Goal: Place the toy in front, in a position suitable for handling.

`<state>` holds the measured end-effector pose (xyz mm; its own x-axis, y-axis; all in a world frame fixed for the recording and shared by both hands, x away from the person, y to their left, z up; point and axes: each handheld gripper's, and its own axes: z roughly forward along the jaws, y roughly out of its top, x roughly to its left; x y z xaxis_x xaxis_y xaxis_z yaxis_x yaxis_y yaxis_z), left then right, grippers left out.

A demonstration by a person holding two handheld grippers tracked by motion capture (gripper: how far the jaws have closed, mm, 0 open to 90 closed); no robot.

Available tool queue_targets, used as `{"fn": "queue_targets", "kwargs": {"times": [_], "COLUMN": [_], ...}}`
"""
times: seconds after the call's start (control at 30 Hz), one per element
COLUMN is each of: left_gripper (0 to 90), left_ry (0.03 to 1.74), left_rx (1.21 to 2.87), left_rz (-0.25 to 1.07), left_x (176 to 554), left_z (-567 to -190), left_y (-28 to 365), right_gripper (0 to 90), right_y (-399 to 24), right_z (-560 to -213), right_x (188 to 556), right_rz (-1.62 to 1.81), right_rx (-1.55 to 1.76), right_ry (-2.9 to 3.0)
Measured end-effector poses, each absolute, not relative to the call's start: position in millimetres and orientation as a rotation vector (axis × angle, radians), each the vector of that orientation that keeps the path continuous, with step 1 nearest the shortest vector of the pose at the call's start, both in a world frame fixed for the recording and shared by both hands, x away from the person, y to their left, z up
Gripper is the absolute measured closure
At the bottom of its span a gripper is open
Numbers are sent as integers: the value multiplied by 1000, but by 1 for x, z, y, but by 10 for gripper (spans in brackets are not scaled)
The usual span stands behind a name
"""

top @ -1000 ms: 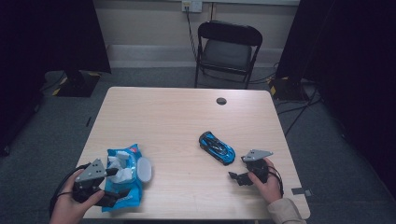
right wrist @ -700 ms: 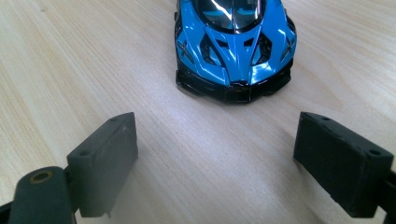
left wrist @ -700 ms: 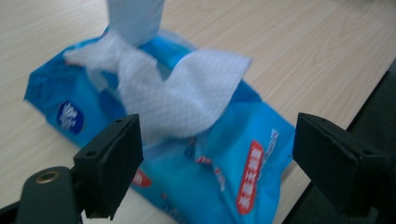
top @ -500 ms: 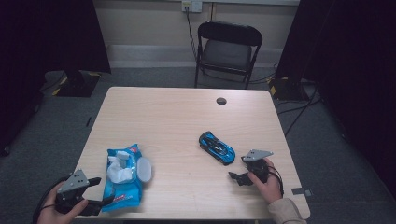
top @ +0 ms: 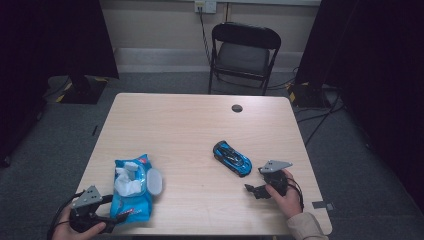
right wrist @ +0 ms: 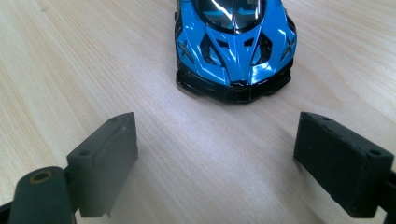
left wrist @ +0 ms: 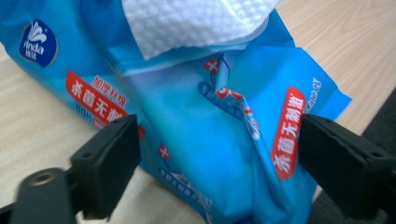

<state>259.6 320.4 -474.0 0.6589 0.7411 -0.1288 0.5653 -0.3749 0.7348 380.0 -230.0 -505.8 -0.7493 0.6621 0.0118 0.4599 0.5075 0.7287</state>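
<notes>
One wipes packet [top: 131, 190] lies at the table's [top: 200, 125] near-left edge, flap up, between my left gripper's [left wrist: 217, 154] spread jaws, which just widened; I'd clamp next. Right gripper [right wrist: 215, 158], apart, faces the toy car [right wrist: 235, 44].

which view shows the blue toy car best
The high view: the whole blue toy car lies in sight on the table, set at a slant, just ahead of the right gripper. The right gripper view is closer and sharper but cuts the car off above its nose, ahead of the open jaws.
</notes>
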Motion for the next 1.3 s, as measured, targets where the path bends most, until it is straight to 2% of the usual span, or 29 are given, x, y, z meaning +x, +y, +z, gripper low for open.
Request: {"fn": "queue_targets", "kwargs": {"times": [0.37, 0.67, 1.03, 1.3], "left_gripper": [171, 241, 239, 203], "left_ry": [1041, 1076, 1126, 1136], "left_rx": [2052, 2092, 2093, 2086], "left_rz": [249, 323, 396, 447], "left_x": [258, 264, 299, 327], "left_z": [-479, -477, -476, -476], "left_y": [319, 310, 280, 259], "right_gripper": [127, 126, 124, 124], "right_y": [-230, -230, -230, -230], "right_z": [-506, -506, -506, -506], "right_x": [380, 380, 380, 380], "right_rz": [1080, 1081, 1082, 1082], "right_rx": [944, 942, 938, 938], "right_ry": [2486, 2487, 2489, 2489]}}
